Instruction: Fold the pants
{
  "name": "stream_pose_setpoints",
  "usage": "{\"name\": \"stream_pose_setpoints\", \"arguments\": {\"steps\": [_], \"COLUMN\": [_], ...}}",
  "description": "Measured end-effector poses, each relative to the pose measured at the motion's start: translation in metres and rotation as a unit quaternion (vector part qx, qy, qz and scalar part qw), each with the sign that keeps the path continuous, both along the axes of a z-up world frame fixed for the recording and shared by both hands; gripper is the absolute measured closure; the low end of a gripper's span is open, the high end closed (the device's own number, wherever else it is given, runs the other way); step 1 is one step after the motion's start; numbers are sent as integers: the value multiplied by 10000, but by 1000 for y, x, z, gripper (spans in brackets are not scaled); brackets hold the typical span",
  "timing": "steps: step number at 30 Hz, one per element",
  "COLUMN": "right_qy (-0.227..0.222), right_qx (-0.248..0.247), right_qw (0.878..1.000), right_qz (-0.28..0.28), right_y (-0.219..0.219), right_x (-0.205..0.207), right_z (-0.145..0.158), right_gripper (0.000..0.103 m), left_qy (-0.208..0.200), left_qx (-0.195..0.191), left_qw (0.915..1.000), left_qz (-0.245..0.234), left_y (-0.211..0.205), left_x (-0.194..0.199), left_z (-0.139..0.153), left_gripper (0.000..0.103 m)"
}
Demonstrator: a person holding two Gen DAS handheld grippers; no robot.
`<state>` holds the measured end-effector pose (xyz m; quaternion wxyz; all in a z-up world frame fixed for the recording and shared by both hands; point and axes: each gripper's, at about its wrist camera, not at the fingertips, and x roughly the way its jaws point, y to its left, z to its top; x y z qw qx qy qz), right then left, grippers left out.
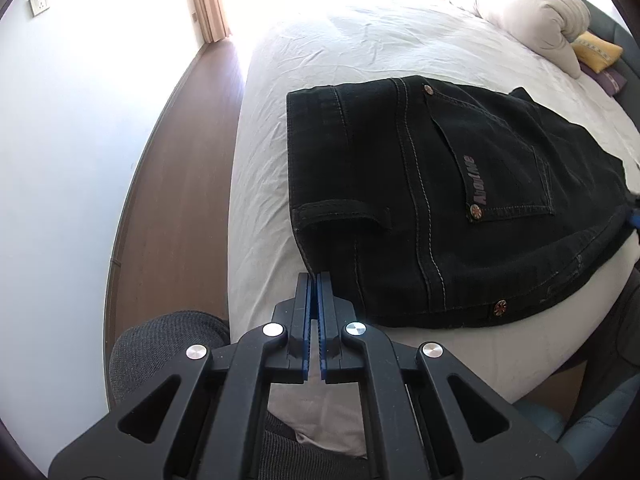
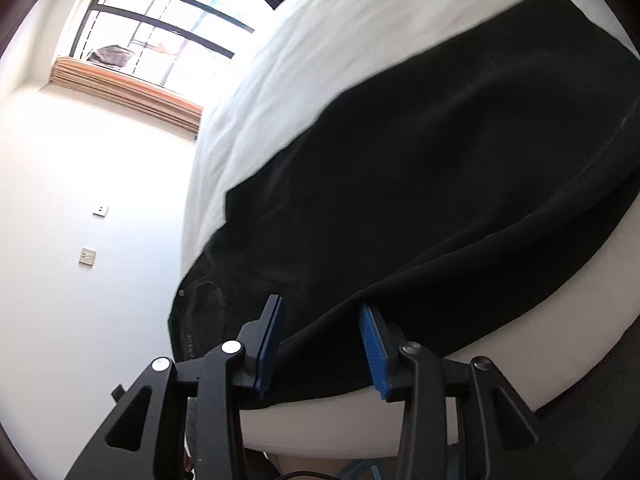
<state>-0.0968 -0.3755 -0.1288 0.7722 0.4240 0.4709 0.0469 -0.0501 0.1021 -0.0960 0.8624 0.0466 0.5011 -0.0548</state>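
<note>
Black pants (image 1: 432, 200) lie flat on the bed (image 1: 360, 40), waistband end toward my left side, back pocket w/ lettering facing up, near the bed's front edge. My left gripper (image 1: 314, 280) is pinched closed, pads nearly touching, tips right at the waistband corner by the belt loop; whether fabric is actually caught between them I cannot tell. My right gripper (image 2: 320, 312) is spread wide, blue pads (image 2: 374, 344) apart, straddling the pants' (image 2: 440, 160) near edge at the leg section; cloth sits between the jaws, not clamped. Rolled white duvet (image 1: 532, 12) and a yellow cushion (image 1: 596, 52) at the far end of the bed, well apart from the pants. Wood floor (image 1: 172, 200) alongside the bed on the left.
</note>
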Motion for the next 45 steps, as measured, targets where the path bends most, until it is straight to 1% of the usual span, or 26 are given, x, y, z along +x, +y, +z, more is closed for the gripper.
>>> {"name": "stream_pose_setpoints", "arguments": {"steps": [2, 3, 4, 7, 10, 11, 12, 13, 14, 15, 17, 18, 20, 22, 24, 25, 27, 29, 31, 33, 36, 38, 40, 42, 43, 45], "right_qy": [364, 433, 346, -82, -42, -47, -86, 24, 222, 156, -47, 78, 220, 210, 134, 97, 62, -12, -69, -148, -253, -214, -89, -127, -151, -104], "right_qx": [-14, -1, -30, -534, -785, -844, -1057, -1394, -1701, -1618, -1218, -1221, -1205, -629, -183, -40, 274, 492, 591, 706, 736, 744, 901, 1104, 1062, 780], "right_qw": [9993, 9991, 9994, 9985, 9949, 9937, 9911, 9853, 9760, 9711, 9664, 9628, 9624, 9668, 9664, 9658, 9633, 9623, 9613, 9603, 9616, 9642, 9614, 9553, 9557, 9606], "right_qz": [-6, 15, 68, -11, -639, -741, -800, -989, -1342, -1746, -2262, -2411, -2426, -2468, -2559, -2591, -2669, -2675, -2690, -2695, -2632, -2535, -2600, -2741, -2741, -2667], "right_y": [-1, -4, -5, -28, -74, -86, -101, -116, -135, -163, -202, -221, -240, -255, -257, -256, -258, -255, -257, -260, -260, -259, -264, -270, -270, -268], "right_x": [-4, -11, -16, -26, -24, -21, -16, -15, -17, -24, -40, -47, -54, -69, -82, -85, -83, -79, -72, -66, -56, -52, -52, -54, -56, -53], "right_z": [-8, -5, 2, 34, 42, 42, 42, 42, 40, 37, 29, 24, 16, 3, -12, -19, -32, -39, -45, -50, -49, -48, -52, -55, -54, -46], "right_gripper": [61, 61, 61, 61, 61, 61, 61, 61, 60, 60, 60, 60, 60, 60, 60, 60, 60, 60, 61, 61, 61, 61, 61, 61, 61, 80], "left_qy": [42, 74, 131, 304, 359, 384, 432, 553, 675, 750, 874, 869, 696, 352, 146, 57, -30, -101, -77, 3, 450, 665, 746, 748, 809, 855], "left_qx": [-70, -111, -140, -182, -322, -350, -339, -326, -349, -370, -378, -346, -325, -461, -567, -585, -602, -691, -885, -929, -931, -812, -750, -779, -809, -917], "left_qw": [9999, 9999, 9997, 9991, 9985, 9984, 9982, 9975, 9965, 9957, 9937, 9933, 9934, 9944, 9963, 9977, 9981, 9959, 9915, 9881, 9812, 9792, 9768, 9767, 9774, 9776], "left_qz": [62, 98, 139, 240, 246, 238, 257, 296, 356, 410, 585, 683, 852, 881, 632, 336, -119, -579, -951, -1222, -1629, -1736, -1864, -1852, -1780, -1692], "left_y": [2, 3, 3, 5, 11, 14, 17, 21, 26, 30, 43, 47, 52, 47, 25, 3, -31, -72, -115, -149, -204, -230, -246, -247, -246, -240], "left_x": [0, 1, 3, 10, 11, 9, 7, 3, -1, -5, -14, -17, -18, -12, 3, 14, 29, 47, 66, 79, 101, 110, 113, 118, 122, 127], "left_z": [1, 0, -3, -6, 3, 6, 9, 10, 10, 10, 10, 13, 25, 47, 64, 73, 81, 83, 76, 65, 30, 9, -1, -9, -14, -17], "left_gripper": [101, 100, 99, 95, 95, 94, 94, 94, 94, 94, 94, 94, 95, 94, 94, 94, 94, 94, 94, 94, 94, 94, 94, 94, 94, 95]}}
